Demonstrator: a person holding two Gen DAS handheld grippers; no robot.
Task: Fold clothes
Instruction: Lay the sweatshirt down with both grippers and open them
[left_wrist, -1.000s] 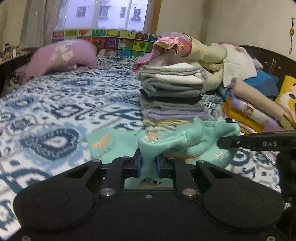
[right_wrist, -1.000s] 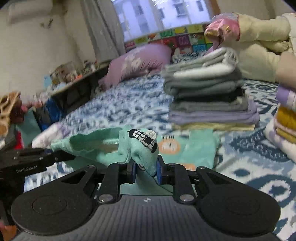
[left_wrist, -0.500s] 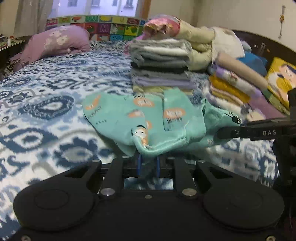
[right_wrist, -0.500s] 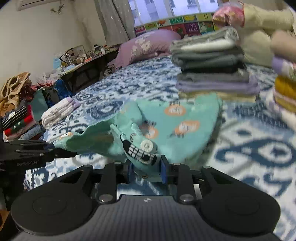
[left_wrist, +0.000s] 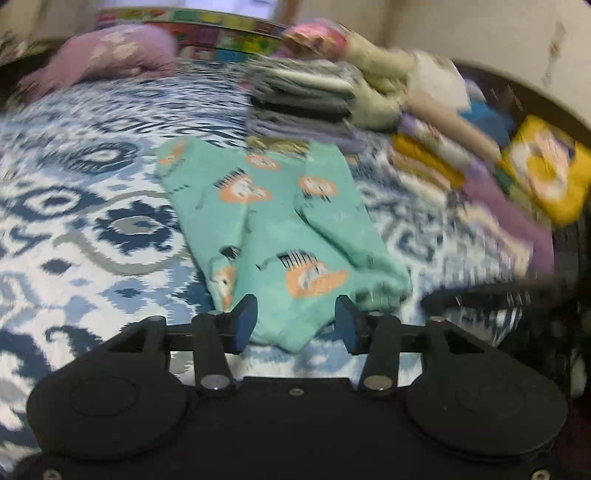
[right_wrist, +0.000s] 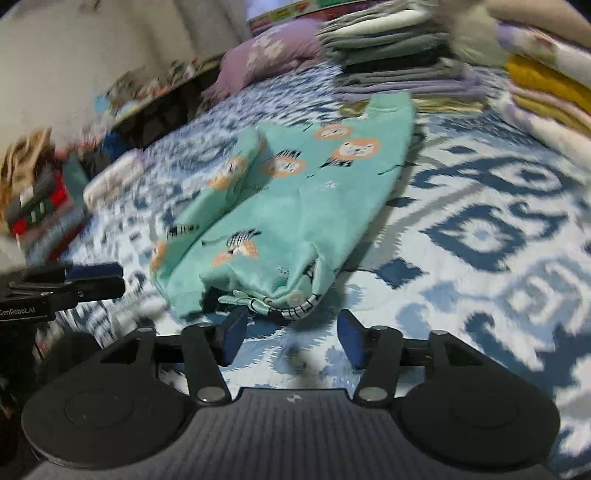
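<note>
A mint-green child's garment (left_wrist: 280, 229) with orange lion prints lies folded lengthwise on the blue-and-white patterned bedspread (left_wrist: 92, 229). My left gripper (left_wrist: 294, 325) is open, its near hem lying between the blue pads. In the right wrist view the same garment (right_wrist: 295, 206) lies flat, its near edge just beyond my right gripper (right_wrist: 289, 338), which is open and holds nothing. The left gripper (right_wrist: 74, 284) shows at that view's left edge. Both views are motion-blurred.
A stack of folded grey and lilac clothes (left_wrist: 306, 103) stands just behind the garment. More folded clothes (left_wrist: 461, 158) and a yellow pillow (left_wrist: 546, 170) lie to the right. A pink pillow (left_wrist: 110, 59) sits at the back left. Folded items (right_wrist: 110, 181) rest near the bed's left edge.
Both grippers have opened and let go of the green garment, which now lies flat on the bed. Both have pulled back and tilted downward.
</note>
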